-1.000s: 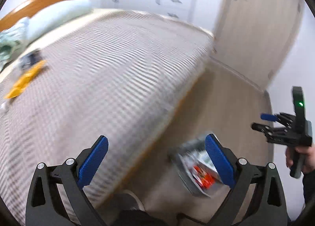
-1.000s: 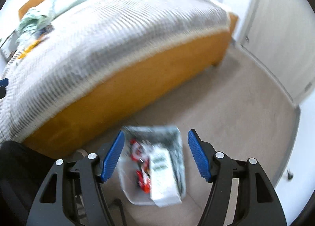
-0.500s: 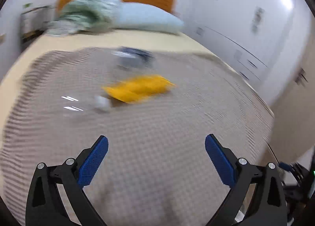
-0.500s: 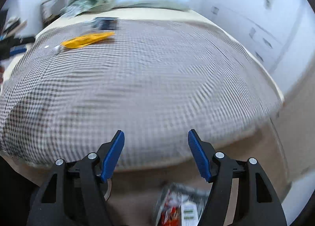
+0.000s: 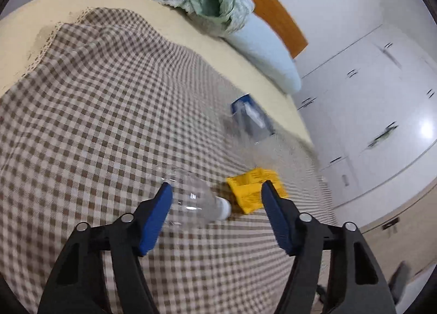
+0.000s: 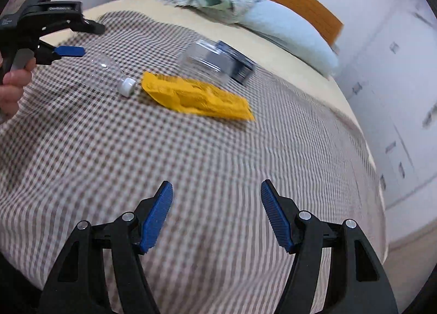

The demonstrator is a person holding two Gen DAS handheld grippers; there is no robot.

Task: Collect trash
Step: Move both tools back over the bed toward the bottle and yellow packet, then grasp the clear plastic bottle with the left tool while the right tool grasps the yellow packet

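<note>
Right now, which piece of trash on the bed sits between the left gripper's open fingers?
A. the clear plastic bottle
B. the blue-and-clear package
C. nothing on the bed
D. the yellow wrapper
A. In the left wrist view the left gripper is open and the clear plastic bottle lies between its fingers, white cap toward the yellow wrapper, which lies past the cap.

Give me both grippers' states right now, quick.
Left gripper: open, empty, hovering at the clear bottle.
Right gripper: open, empty, above the checked blanket.
</note>
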